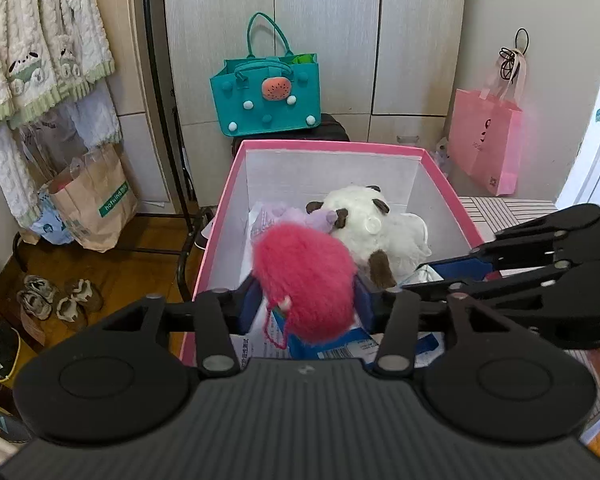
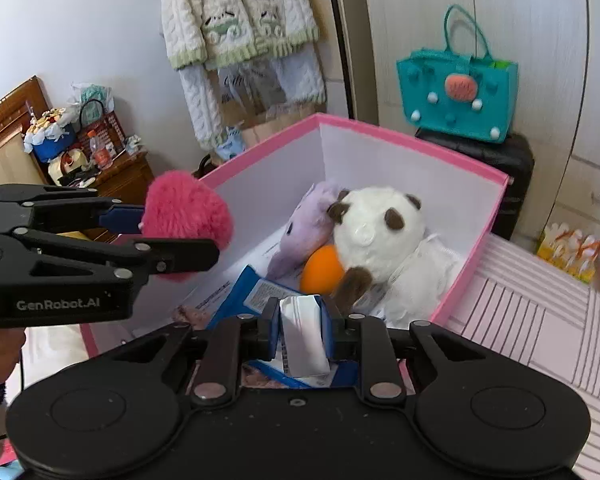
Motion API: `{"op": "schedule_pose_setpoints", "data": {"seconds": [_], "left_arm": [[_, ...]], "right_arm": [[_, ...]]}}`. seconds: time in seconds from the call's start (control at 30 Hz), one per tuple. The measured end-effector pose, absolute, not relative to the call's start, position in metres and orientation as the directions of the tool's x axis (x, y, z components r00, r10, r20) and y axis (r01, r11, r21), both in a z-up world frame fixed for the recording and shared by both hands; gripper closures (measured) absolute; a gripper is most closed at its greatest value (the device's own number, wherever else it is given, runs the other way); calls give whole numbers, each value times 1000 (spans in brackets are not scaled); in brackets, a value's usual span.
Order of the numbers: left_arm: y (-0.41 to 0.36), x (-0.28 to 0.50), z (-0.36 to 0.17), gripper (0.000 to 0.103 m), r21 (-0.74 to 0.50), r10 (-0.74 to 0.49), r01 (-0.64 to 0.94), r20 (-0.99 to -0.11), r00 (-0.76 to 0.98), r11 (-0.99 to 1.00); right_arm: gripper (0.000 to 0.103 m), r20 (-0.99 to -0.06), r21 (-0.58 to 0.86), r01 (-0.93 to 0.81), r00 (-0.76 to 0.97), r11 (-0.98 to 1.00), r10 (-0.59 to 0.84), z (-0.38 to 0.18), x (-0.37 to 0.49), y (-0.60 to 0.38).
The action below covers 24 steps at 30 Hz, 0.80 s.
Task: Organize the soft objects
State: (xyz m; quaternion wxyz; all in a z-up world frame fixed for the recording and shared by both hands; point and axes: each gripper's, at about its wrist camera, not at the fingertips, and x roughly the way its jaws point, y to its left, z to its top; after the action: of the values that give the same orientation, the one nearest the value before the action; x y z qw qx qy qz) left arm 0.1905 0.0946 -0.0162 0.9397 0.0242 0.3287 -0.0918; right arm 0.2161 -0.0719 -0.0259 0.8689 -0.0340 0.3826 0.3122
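While left tool (image 1: 305, 300) clamps pink plush (image 1: 306, 280), right tool (image 2: 305, 330) pinches packet (image 2: 302, 336).

Black tool (image 2: 300, 332) with blue pads (image 2: 275, 330), silver screws, white "GenRobot.AI" lettering.

Pink fuzzy plush (image 1: 305, 280) (gripped) above pink box (image 1: 440, 162).

The fluffy toy (image 1: 306, 280) was hot pink, the box (image 1: 332, 147) pink-rimmed and white inside, the far tote (image 1: 266, 96) teal with white pompoms.
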Motion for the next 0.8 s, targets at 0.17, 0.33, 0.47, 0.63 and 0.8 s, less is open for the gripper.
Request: {"op": "schedule_pose_setpoints", "data": {"seconds": [0.17,0.33,0.47,0.63,0.8], "left_arm": [[86,181,-9,32,37,-140,199,-591,795,979],[87,169,-1,23,-12,-200,238,-582,788,971],[90,154,4,15,-49,-246,270,-586,772,962],[85,134,11,6,-5,-216,261,-574,790,965],[79,114,19,2,18,-152,202,-599,786,979]], "right_arm": [[53,-612,196,-551,578,811,540,-1,200,-92],[47,-584,193,-495,635,847,505,18,181,-114],[42,-600,169,-468,649,867,467,26,160,-125],[32,-637,82,-454,661,887,397,33,135,-129],[13,-657,52,-450,657,892,370,37,115,-137]]}}
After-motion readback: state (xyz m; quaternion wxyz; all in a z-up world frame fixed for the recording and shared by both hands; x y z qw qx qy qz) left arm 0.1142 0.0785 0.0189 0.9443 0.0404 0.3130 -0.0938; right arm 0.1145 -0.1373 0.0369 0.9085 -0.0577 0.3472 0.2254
